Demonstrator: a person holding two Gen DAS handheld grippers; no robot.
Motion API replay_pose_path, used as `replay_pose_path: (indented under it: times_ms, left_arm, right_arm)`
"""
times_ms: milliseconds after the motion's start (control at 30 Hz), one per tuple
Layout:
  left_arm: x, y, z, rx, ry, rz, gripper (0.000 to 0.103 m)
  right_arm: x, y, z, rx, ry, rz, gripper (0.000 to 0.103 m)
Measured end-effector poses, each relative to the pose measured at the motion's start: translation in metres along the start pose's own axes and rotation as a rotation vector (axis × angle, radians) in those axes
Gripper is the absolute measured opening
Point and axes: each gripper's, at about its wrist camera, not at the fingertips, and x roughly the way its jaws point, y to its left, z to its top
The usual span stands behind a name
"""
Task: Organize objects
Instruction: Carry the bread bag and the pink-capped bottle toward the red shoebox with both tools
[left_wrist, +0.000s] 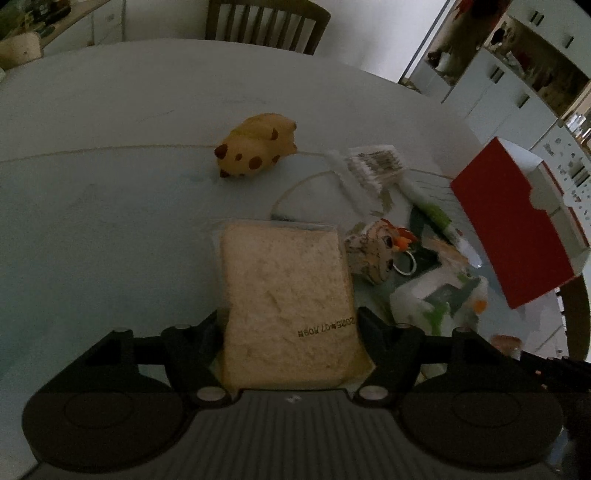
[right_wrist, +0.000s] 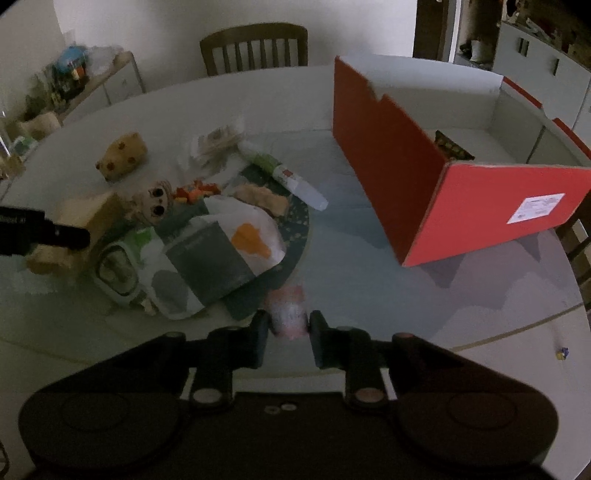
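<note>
The tidying looks barely under way. The open red cardboard box with white inner walls (right_wrist: 424, 177), filling the right half of the right wrist view, holds only one dark patterned item (right_wrist: 453, 146) as far as can be seen, while most of the clutter lies out on the pale round table (left_wrist: 110, 184). The left gripper (left_wrist: 290, 328) has its jaws closed against the sides of a clear-wrapped slice of pale bread with a printed date (left_wrist: 288, 306), at lower centre of the left view; whether it is lifted off the table cannot be told. The right gripper (right_wrist: 289, 325) has its jaws narrowed around a small pinkish-white container (right_wrist: 288, 314) at lower centre, blurred, and appears to grip it. Left to sort, by my reading: the yellow brown-spotted plush animal (left_wrist: 255, 151) at upper centre, the pack of cotton swabs (left_wrist: 373, 162), the green-and-white tube (right_wrist: 284, 177), the big-eyed straw doll keyring (right_wrist: 153, 203), the white pouch with an orange shape (right_wrist: 221, 251) and a beige lump (right_wrist: 264, 197) on the dark mat (right_wrist: 295, 221).
</note>
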Motion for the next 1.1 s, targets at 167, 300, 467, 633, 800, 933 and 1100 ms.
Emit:
replay_pose_path:
  times_ms: [167, 300, 467, 633, 800, 933, 1100]
  left_arm:
    - [-0.018, -0.004, -0.011, -0.007, -0.009, -0.018, 0.073]
    - [-0.034, -0.014, -0.018, 0.016, -0.026, -0.033, 0.073]
    - [-0.052, -0.027, -0.024, 0.031, -0.040, -0.059, 0.073]
    - [-0.063, -0.047, -0.026, 0.062, -0.034, -0.077, 0.073]
    - [-0.068, -0.073, -0.023, 0.117, -0.035, -0.085, 0.073]
    - [-0.070, -0.096, -0.018, 0.146, -0.045, -0.107, 0.073]
    - [-0.069, -0.129, -0.008, 0.189, -0.059, -0.136, 0.073]
  right_arm:
    - [-0.012, -0.006, -0.003, 0.030, -0.014, 0.015, 0.022]
    - [-0.023, -0.010, -0.006, 0.049, -0.032, 0.029, 0.022]
    - [-0.041, -0.013, -0.007, 0.063, -0.060, 0.050, 0.022]
    - [-0.061, -0.018, -0.003, 0.071, -0.093, 0.061, 0.022]
    - [-0.081, -0.028, 0.005, 0.091, -0.128, 0.064, 0.022]
    - [-0.092, -0.037, 0.012, 0.102, -0.151, 0.062, 0.022]
    - [-0.101, -0.047, 0.021, 0.090, -0.176, 0.058, 0.022]
